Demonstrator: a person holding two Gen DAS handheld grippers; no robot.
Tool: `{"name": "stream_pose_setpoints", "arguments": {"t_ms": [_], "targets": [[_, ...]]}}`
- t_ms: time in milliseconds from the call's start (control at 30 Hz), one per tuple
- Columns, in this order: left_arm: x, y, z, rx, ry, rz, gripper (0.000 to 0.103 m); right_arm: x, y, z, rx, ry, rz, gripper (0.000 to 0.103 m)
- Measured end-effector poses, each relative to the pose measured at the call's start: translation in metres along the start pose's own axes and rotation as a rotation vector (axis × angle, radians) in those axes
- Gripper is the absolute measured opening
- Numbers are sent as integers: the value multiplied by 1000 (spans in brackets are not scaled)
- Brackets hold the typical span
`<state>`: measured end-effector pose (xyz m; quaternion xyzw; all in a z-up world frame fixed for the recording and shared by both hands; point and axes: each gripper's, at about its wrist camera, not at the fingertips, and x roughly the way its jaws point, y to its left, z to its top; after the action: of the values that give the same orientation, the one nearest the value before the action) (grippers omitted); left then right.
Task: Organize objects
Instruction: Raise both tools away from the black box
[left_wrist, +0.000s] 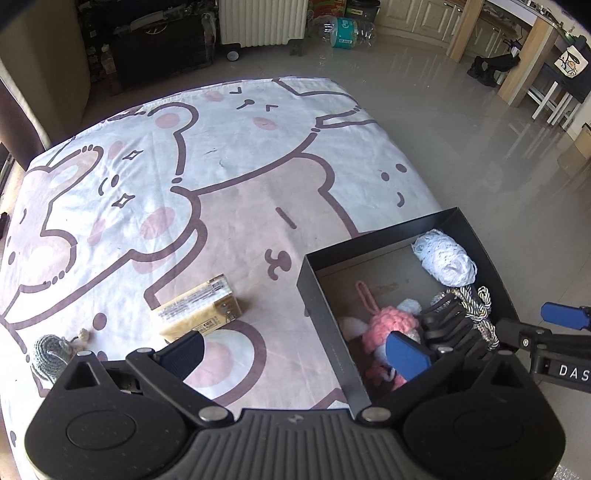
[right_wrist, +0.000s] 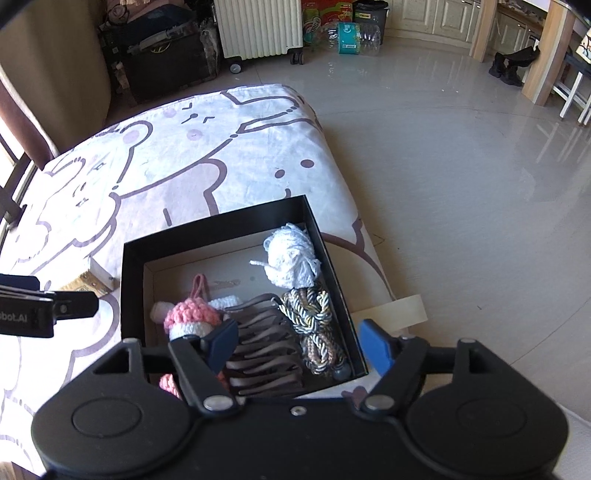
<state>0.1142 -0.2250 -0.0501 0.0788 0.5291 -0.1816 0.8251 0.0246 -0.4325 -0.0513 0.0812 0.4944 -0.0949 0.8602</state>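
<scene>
Sorting in progress: a black open box (right_wrist: 129, 280) near the right edge of the surface collects the small soft items, namely a white crocheted bundle (right_wrist: 291, 258) at its far right, a pink knitted toy (right_wrist: 192, 314) at its near left, a dark claw hair clip (right_wrist: 262, 347) beside that, and a twisted cord (right_wrist: 314, 325) along the right wall. The right gripper (right_wrist: 299, 343) hangs spread and empty over the box's near side, probably just clear of the contents. The left gripper (left_wrist: 295, 354), likewise spread and empty, straddles the box's left wall. Apparently left to collect are a yellowish packet (left_wrist: 199, 310) just left of the box and a grey knitted piece (left_wrist: 48, 350) at the near left. A cartoon-bear cloth (left_wrist: 221, 166) covers the surface; beyond lie glossy floor tiles (right_wrist: 461, 147) and a white radiator (right_wrist: 258, 26).
</scene>
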Motion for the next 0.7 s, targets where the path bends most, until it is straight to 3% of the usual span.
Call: {"name": "stream_pose_setpoints", "arguments": {"t_ms": [700], "targets": [[3,29,-18,-6,29,55,103,2,14,-3,-26,6,-75,103]]}}
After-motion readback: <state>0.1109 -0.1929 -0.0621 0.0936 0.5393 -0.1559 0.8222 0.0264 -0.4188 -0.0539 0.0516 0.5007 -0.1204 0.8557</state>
